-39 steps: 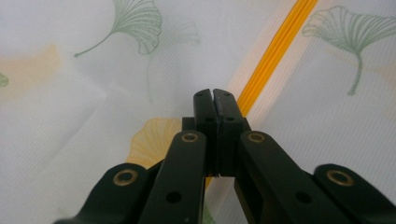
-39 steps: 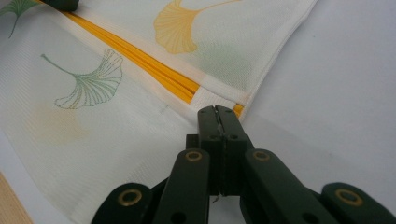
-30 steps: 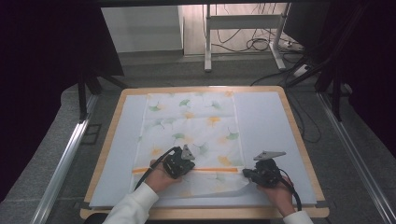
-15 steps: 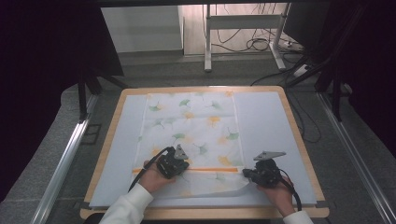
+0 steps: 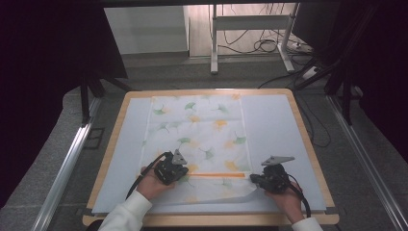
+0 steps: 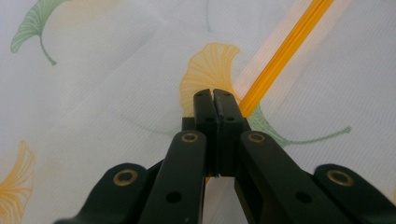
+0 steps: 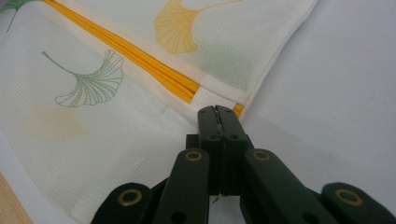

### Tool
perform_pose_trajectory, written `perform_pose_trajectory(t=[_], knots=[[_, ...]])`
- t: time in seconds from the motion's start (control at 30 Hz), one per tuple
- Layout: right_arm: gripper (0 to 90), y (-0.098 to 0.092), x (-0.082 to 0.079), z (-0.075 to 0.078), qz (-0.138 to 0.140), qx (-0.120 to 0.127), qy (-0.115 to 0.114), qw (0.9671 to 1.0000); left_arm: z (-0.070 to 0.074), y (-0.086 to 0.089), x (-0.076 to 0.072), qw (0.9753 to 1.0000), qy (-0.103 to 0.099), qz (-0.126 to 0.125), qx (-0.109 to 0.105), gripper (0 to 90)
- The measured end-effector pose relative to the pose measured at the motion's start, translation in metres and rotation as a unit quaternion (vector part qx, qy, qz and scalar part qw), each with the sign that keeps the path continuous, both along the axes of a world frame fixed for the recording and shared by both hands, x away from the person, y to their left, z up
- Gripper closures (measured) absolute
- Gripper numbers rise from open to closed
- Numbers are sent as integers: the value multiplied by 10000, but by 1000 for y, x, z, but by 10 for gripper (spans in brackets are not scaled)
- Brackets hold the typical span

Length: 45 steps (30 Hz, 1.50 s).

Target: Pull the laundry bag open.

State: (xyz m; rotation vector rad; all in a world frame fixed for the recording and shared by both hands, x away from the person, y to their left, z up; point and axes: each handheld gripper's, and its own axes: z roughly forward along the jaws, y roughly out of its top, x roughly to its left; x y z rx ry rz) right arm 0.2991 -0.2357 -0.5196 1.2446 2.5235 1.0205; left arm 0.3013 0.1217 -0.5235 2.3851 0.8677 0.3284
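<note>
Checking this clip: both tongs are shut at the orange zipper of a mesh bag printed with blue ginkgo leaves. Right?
Not quite. The leaves on the mesh bag are green and yellow, not blue, as the left gripper view shows. The rest holds: the left tongs and right tongs are both shut at the orange zipper.

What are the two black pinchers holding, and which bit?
Both are shut at the orange zipper of the leaf-print bag: left gripper at its left end, right gripper at its right end.

Wooden table point(image 5: 304, 126) at frame centre, covered by a pale mat point(image 5: 274, 130); leaf-print cloth point(image 5: 202, 127) spread flat on it, mid-frame.
</note>
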Motion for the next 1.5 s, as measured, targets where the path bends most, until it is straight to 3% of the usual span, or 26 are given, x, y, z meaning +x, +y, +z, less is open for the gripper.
perform_pose_trajectory(t=[0.87, 1.5], knots=[[892, 0, 0, 0, 0, -9, 2, 10000, 0, 20, -2, 9999, 50, 127, 29, 900], [892, 0, 0, 0, 5, -14, 2, 10000, -1, 41, -6, 9993, 86, 360, 33, 900]])
